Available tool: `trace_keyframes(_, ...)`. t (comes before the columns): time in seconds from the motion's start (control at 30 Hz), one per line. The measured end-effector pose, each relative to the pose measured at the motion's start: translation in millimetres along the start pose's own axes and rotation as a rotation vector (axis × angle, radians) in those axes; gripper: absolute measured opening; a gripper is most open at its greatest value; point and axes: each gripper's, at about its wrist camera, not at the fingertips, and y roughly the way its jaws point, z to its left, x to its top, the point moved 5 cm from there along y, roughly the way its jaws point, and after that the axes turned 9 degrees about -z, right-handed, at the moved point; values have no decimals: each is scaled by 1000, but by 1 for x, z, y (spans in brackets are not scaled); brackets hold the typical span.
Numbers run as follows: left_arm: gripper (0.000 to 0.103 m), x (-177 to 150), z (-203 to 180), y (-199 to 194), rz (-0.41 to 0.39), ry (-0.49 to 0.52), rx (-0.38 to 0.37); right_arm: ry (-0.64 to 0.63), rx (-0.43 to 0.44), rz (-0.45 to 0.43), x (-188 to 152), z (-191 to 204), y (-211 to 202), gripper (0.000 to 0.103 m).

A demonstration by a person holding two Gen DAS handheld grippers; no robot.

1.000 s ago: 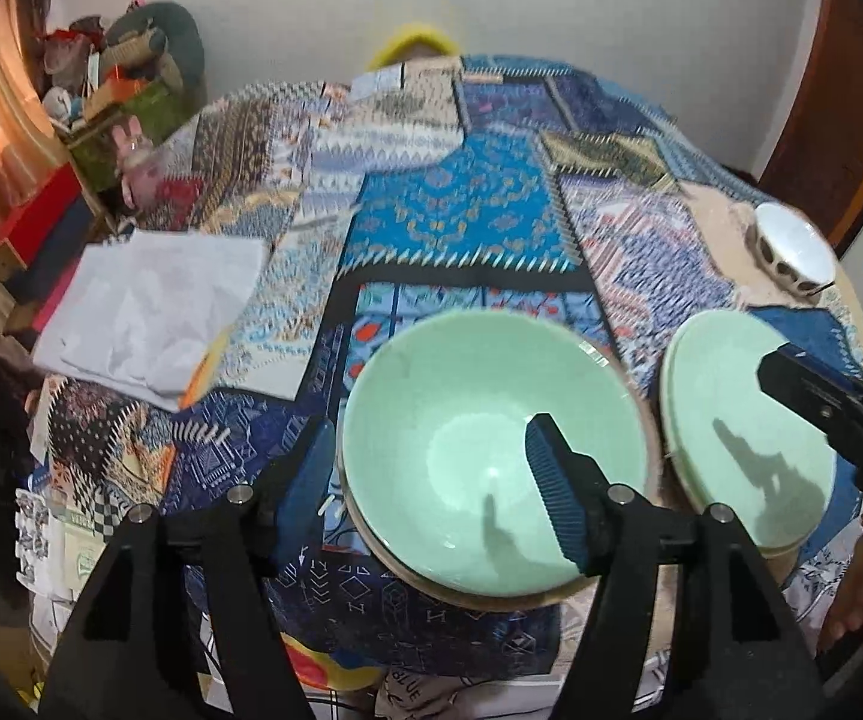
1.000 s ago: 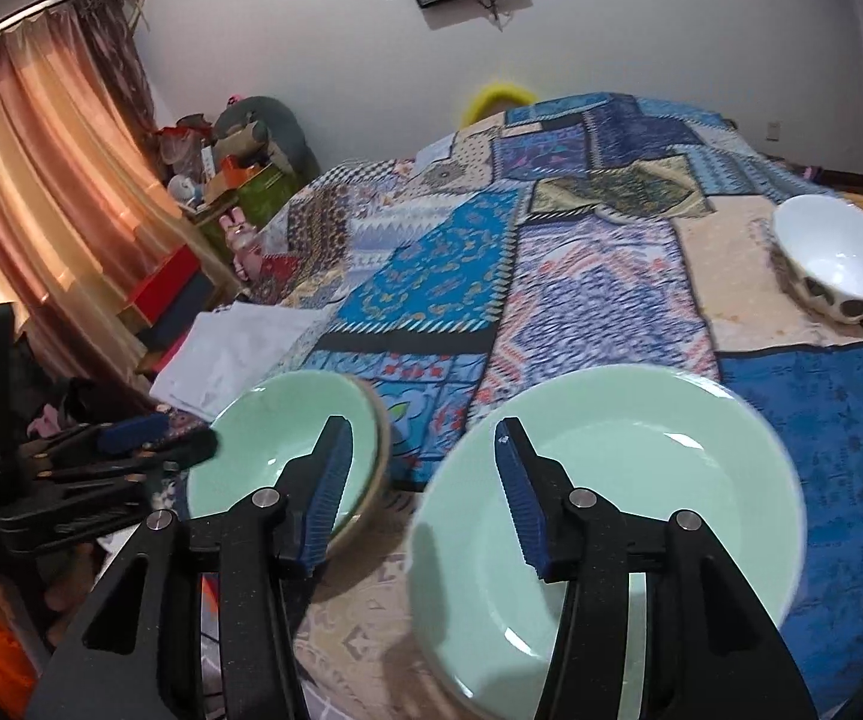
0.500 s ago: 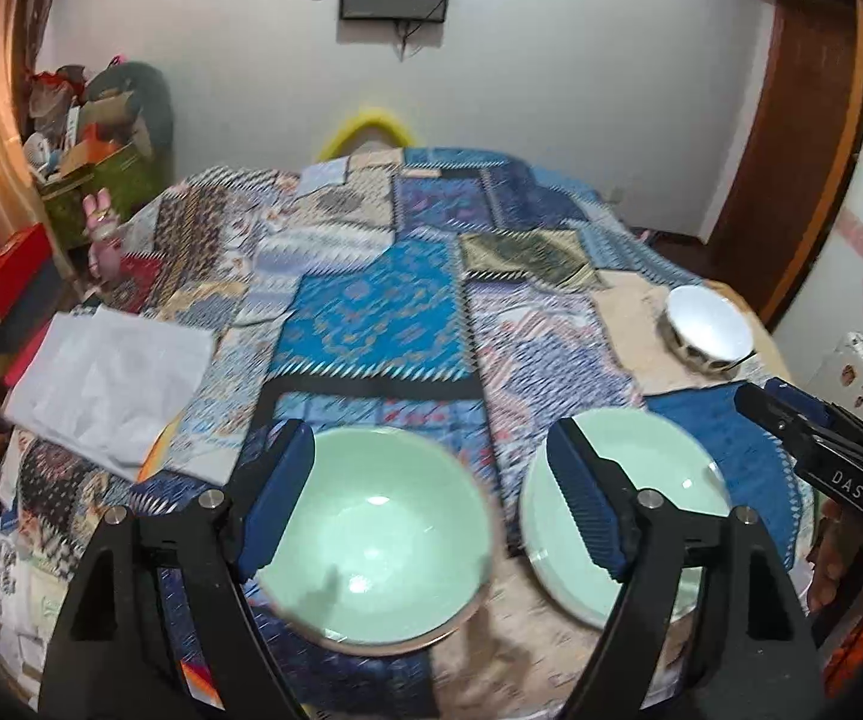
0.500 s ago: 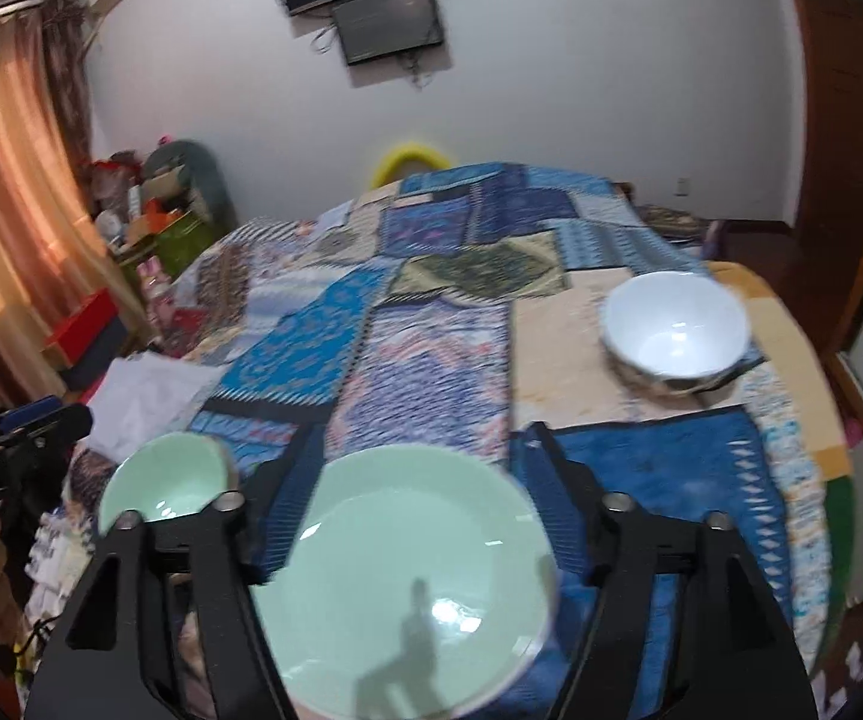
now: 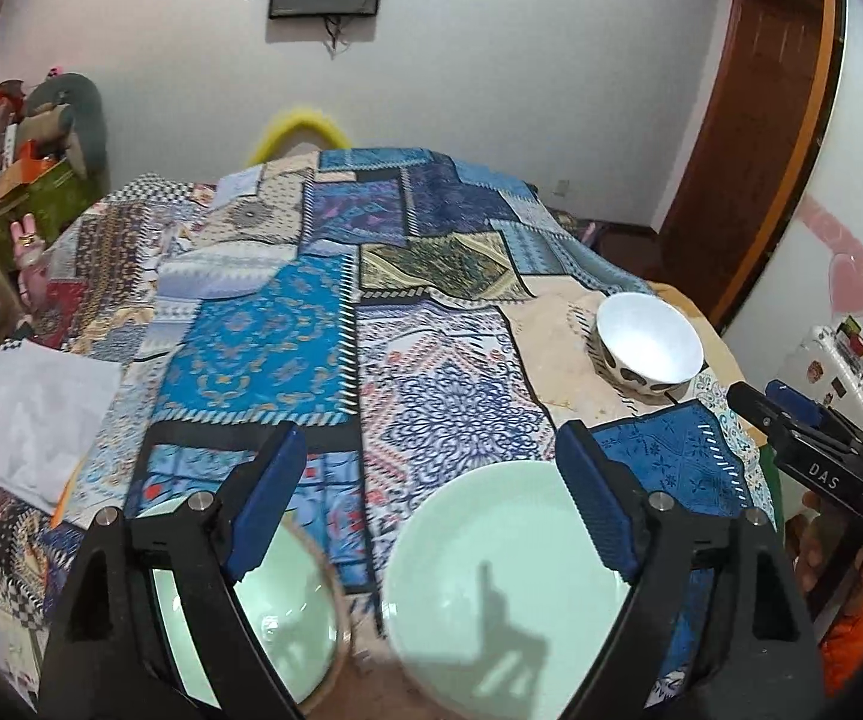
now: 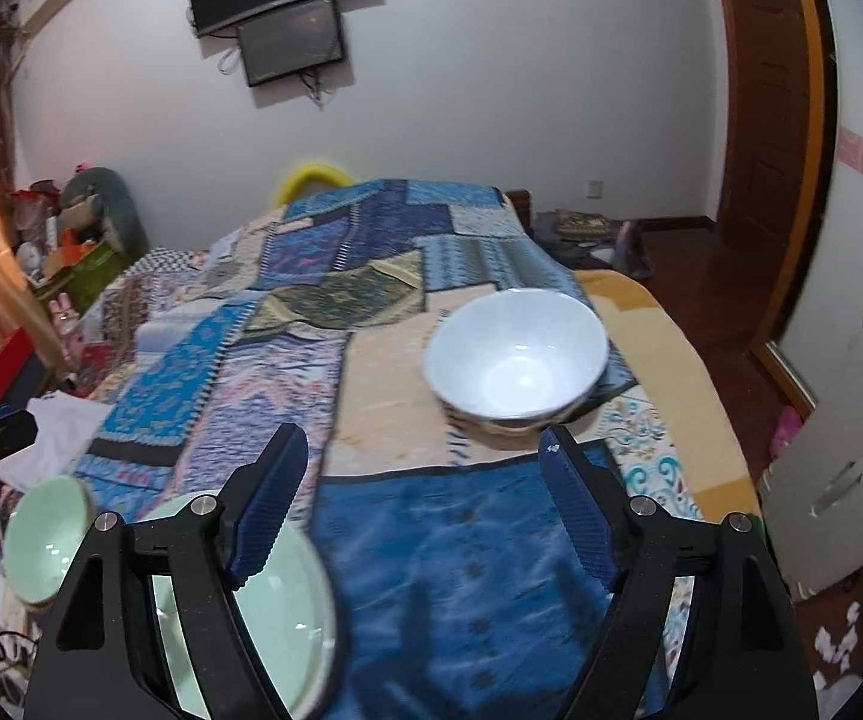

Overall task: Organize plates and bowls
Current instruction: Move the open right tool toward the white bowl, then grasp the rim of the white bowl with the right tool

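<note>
Left wrist view: the left gripper (image 5: 431, 498) hangs above the near edge of the patchwork cloth (image 5: 431, 384) that covers the surface, its blue-padded jaws spread wide and holding nothing. Below the left jaw lies the green bowl (image 5: 278, 612), which has a tan outer rim; just beside it, under the right jaw, lies the green plate (image 5: 491, 588), bearing the shadow of a gripper. The two pieces sit side by side along the near edge, close together but apart. The white bowl (image 5: 650, 345), patterned with dark spots on its outside, stands upright near the right edge, well apart from the green pieces. A folded white cloth (image 5: 29, 414) lies at the left edge. The right gripper (image 5: 791, 414) enters from the right margin.

Right wrist view: the right gripper (image 6: 419, 510) is likewise wide open and empty, hovering over a blue patch of cloth. The white bowl (image 6: 518, 354) lies ahead between the jaw tips, untouched. The green plate (image 6: 287, 612) and green bowl (image 6: 47, 540) appear at lower left.
</note>
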Motion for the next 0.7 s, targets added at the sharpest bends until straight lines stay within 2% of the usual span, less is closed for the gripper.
trace_keyframes(0.33,85,-4,-32,66,90,19,-28,69,-51,35,1,-51,40,75)
trace_keyframes(0.4,85,-5,-39,78,108,29,-32,78,-58,42,3,-59,49,63)
trace_keyframes(0.5,85,-6,-46,92,122,38,-41,94,-62,79,3,-70,67,51)
trace_keyframes(0.6,85,-6,-50,101,128,41,-50,122,-69,121,-1,-81,82,42)
trace_keyframes(0.7,85,-8,-52,107,138,41,-60,143,-89,161,-5,-90,97,38)
